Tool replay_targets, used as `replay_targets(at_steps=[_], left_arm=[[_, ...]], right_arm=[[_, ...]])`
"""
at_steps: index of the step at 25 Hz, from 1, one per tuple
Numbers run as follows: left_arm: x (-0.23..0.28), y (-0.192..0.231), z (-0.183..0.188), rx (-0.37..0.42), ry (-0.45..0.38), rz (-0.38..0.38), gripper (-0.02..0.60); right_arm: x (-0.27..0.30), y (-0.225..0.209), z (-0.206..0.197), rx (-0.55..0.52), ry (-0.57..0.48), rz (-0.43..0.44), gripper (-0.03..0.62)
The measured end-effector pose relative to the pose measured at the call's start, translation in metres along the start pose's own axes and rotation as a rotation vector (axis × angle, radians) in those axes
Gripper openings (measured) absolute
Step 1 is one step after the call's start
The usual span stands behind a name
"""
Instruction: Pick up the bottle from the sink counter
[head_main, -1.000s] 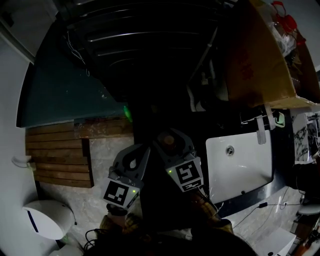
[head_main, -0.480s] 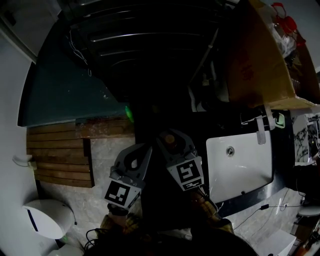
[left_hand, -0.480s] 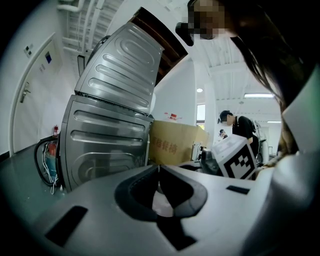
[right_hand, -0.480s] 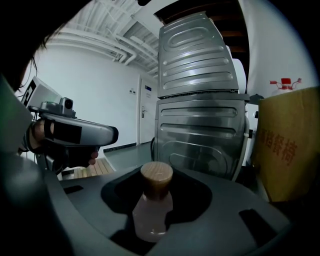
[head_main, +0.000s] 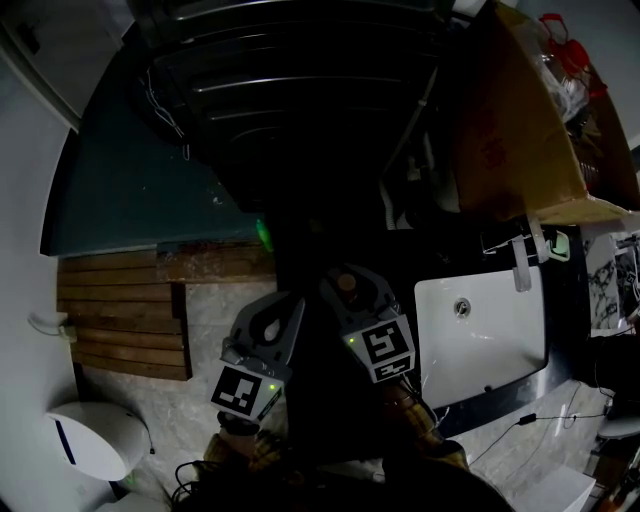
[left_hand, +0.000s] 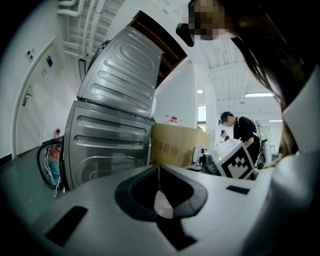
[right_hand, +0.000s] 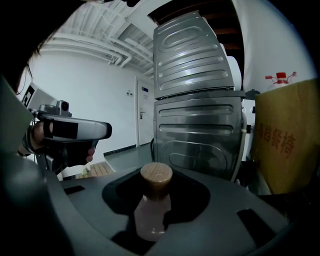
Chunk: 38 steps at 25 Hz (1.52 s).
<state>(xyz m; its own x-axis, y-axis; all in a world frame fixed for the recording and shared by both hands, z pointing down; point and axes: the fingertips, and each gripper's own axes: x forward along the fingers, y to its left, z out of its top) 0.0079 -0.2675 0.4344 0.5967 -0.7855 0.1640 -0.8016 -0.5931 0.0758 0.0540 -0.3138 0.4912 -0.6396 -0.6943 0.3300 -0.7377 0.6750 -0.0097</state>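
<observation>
A small pale bottle (right_hand: 151, 212) with a round wooden cap (right_hand: 156, 178) stands upright between the jaws of my right gripper (right_hand: 155, 200). Its body fills the narrow gap, and the jaws are closing on it. In the head view the cap (head_main: 345, 283) shows at the tip of the right gripper (head_main: 350, 295), held in the air left of the sink. My left gripper (head_main: 268, 325) hangs just beside it. Its jaws meet in a thin seam (left_hand: 159, 181) with nothing between them.
A white sink basin (head_main: 480, 330) lies to the right, under a cardboard box (head_main: 510, 120). Stacked grey washing machines (right_hand: 197, 105) stand ahead. Wooden slats (head_main: 120, 320) and a white bin (head_main: 95, 440) are on the left. A person (left_hand: 240, 131) stands far back.
The head view has drifted slightly, so both grippers sit a few pixels lower. The bottle stays between the right gripper's jaws throughout.
</observation>
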Motion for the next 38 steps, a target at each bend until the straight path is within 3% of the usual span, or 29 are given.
replay_targets(at_steps=[18,38], left_arm=[[-0.018,-0.016,0.026,0.024,-0.054,-0.043,0.025],[-0.068,-0.051,0.068,0.058,-0.176,-0.192,0.025]], right_arm=[[-0.045,0.009,0.039,-0.020,-0.085,-0.065,0.121],[-0.123,0.064,0.095,-0.103,-0.186,-0.197,0.120]])
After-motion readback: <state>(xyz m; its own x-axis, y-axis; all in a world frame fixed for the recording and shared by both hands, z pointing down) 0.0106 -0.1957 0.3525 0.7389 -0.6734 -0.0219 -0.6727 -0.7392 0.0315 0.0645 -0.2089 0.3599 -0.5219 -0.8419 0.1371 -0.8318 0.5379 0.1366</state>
